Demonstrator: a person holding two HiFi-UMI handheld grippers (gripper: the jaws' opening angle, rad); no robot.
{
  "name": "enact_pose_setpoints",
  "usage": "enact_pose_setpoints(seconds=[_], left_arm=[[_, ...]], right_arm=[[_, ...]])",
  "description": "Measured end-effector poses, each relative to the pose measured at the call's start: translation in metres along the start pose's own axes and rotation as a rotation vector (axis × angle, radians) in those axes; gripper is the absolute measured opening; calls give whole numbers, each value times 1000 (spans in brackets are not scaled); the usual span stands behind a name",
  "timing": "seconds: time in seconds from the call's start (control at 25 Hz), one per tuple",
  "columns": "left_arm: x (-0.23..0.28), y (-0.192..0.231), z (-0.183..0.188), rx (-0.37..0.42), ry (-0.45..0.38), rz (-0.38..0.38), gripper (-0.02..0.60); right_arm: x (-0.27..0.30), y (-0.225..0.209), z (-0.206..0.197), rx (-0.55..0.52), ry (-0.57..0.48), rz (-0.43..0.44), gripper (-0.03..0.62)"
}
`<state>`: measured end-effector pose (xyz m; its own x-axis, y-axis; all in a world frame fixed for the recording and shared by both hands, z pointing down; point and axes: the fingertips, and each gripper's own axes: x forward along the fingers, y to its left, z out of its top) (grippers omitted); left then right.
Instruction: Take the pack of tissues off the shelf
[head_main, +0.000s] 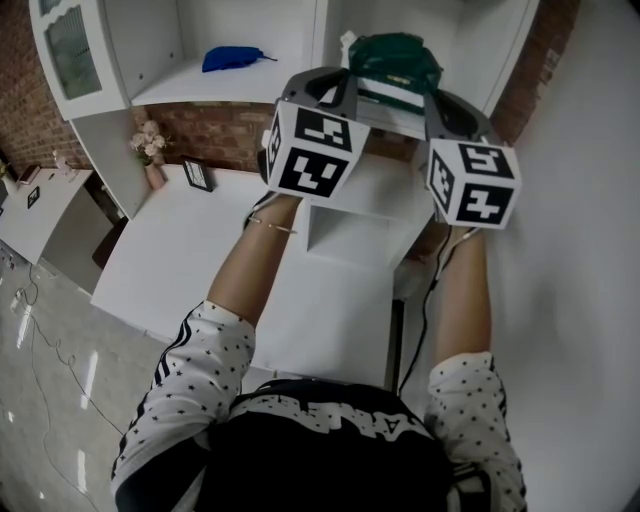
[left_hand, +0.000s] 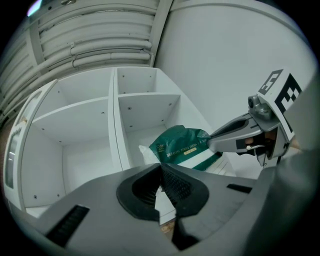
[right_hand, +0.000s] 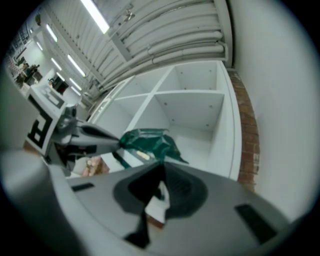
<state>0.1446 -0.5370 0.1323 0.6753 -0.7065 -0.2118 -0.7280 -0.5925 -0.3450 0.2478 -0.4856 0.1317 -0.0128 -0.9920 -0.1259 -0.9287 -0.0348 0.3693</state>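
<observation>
Left tongs and right tongs pinched shut on the crinkly green pack of tissues, by the smooth white shelf.

Lab hall: ceiling ducts, white shelving

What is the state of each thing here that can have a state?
pack of tissues: pinched at both ends
left gripper: shut on the pack's end
right gripper: shut on the other end
glass door: swung open
blue cloth: crumpled
</observation>
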Motion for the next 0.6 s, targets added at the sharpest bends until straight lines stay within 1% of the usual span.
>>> enact_pose_setpoints(seconds=[0.28,0.6], left_arm=[[-13,-2,4,2,-39,12,35],[-26,-4,1,2,-47,8,35]], right_arm=[[-12,6,6,-20,-33,-11,45],[-25,15,6,-16,-52,-12,44]])
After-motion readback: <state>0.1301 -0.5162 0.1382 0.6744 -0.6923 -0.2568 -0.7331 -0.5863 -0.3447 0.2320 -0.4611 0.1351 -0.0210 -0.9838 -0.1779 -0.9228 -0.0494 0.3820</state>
